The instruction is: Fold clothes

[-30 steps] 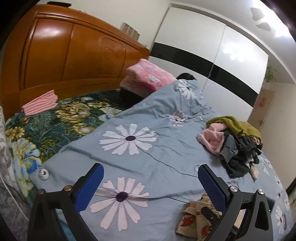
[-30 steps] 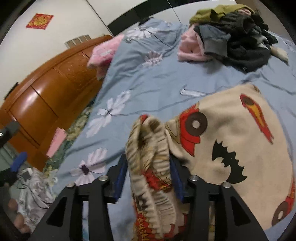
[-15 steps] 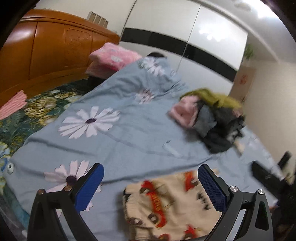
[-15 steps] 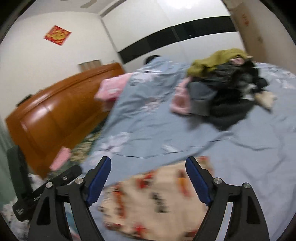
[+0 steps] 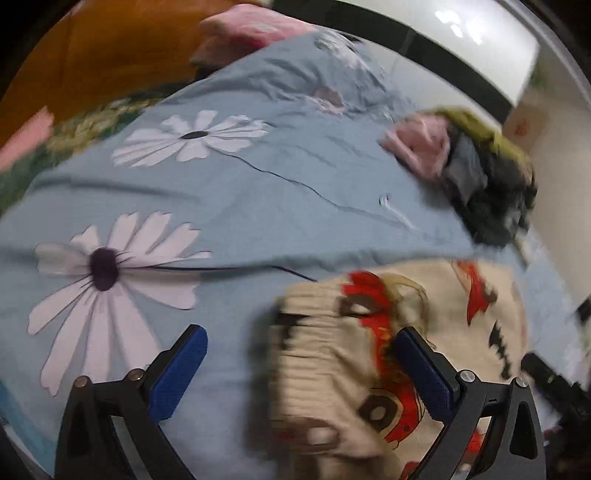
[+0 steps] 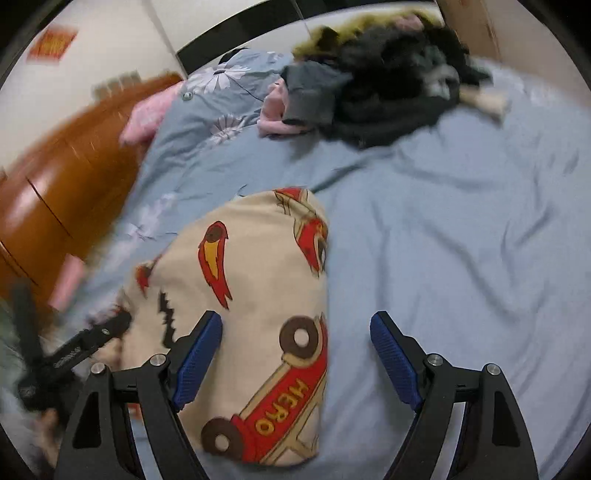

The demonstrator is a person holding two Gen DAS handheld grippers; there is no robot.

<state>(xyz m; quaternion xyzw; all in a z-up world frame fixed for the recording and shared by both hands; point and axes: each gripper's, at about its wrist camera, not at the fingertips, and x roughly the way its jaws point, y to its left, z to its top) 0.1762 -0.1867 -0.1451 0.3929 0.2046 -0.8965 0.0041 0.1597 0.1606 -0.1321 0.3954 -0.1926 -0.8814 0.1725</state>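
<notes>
A cream garment printed with red cars (image 6: 258, 295) lies folded on the blue flowered duvet (image 6: 443, 221). It also shows in the left wrist view (image 5: 369, 350), blurred, with its ribbed edge toward me. My right gripper (image 6: 295, 363) is open just above its near end, holding nothing. My left gripper (image 5: 301, 373) is open low over the garment's ribbed edge, empty. The left gripper's body (image 6: 66, 354) shows at the right wrist view's left edge.
A heap of unfolded clothes (image 6: 388, 81), black, grey, pink and olive, lies at the far side of the bed (image 5: 472, 162). A wooden headboard (image 6: 55, 192) and pink pillows (image 5: 251, 29) stand at the head. A white wardrobe (image 5: 461, 48) is behind.
My right gripper let go of the garment's bunched edge and opened. The garment now lies folded flat. Both grippers have dropped low over it.
</notes>
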